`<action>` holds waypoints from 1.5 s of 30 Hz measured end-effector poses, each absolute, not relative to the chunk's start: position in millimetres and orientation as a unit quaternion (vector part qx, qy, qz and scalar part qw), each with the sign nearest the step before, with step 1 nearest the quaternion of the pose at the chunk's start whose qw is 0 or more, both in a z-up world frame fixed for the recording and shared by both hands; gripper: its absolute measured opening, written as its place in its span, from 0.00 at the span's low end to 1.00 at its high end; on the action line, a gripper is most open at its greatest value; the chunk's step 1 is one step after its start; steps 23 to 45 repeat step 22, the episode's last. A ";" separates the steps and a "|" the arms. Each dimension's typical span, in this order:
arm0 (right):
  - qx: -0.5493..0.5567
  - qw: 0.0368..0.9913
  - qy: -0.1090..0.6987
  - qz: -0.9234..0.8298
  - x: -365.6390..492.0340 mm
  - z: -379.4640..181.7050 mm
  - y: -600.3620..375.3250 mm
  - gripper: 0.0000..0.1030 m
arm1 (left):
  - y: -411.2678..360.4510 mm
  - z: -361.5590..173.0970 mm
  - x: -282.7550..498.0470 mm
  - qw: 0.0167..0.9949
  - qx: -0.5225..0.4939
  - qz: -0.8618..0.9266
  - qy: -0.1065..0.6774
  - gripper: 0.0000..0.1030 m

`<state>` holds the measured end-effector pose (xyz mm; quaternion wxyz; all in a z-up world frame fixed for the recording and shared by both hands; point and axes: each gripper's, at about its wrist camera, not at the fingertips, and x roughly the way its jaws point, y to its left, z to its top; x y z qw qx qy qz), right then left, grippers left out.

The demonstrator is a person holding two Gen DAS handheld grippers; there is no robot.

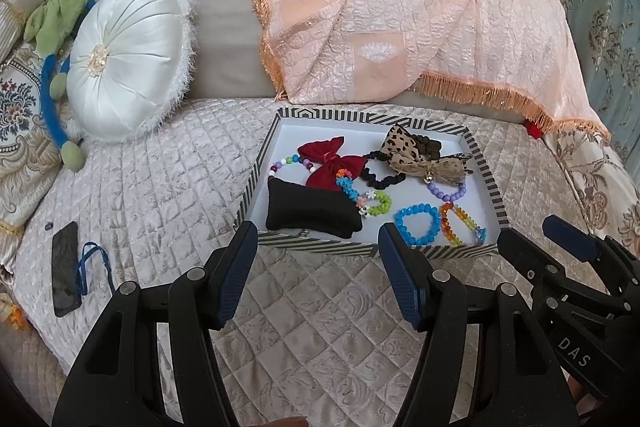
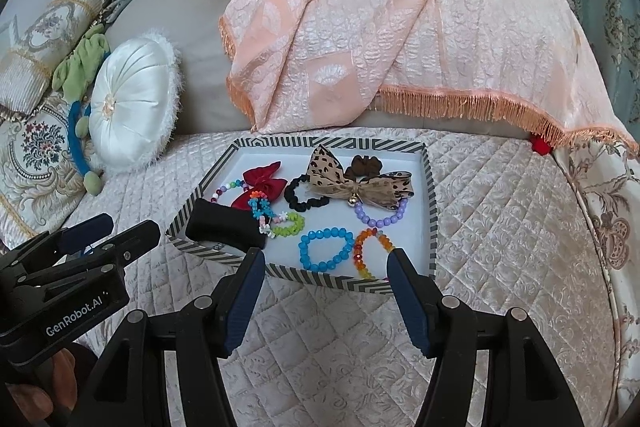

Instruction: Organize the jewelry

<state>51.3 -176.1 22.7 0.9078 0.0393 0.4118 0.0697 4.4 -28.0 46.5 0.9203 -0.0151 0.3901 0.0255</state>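
A striped tray (image 1: 316, 249) (image 2: 232, 153) lies on the quilted bed cover. In it are a black cushion (image 1: 310, 209) (image 2: 224, 227), a red bow (image 1: 330, 163) (image 2: 262, 181), a leopard-print bow (image 1: 404, 151) (image 2: 352, 179), a black scrunchie (image 1: 378, 173) (image 2: 298, 203), a blue bead bracelet (image 1: 418, 225) (image 2: 324, 249), a purple bracelet (image 1: 446, 193) (image 2: 380, 217), an orange bracelet (image 1: 456, 227) (image 2: 368, 247) and a green bracelet (image 1: 378, 203) (image 2: 288, 225). My left gripper (image 1: 316, 239) is open just before the tray's near edge. My right gripper (image 2: 324, 265) is open over the near edge, to the right of the left one.
A white round pillow (image 1: 128, 59) (image 2: 132, 107) and a green and blue toy (image 1: 56, 75) lie at the left. A peach fringed cloth (image 1: 400, 7) (image 2: 380, 27) drapes behind the tray. A black phone (image 1: 65, 269) and a blue cord (image 1: 92, 263) lie left on the cover.
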 end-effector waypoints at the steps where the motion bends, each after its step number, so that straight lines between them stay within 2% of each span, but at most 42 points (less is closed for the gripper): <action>1: 0.039 0.907 0.412 0.070 51.3 22.4 -176.3 0.59 | -27.9 46.6 4.4 0.920 -0.015 0.025 0.390 0.61; 45: 0.049 0.906 0.415 0.066 52.1 17.5 -184.1 0.60 | -30.9 41.1 8.3 0.922 -0.005 0.014 0.388 0.61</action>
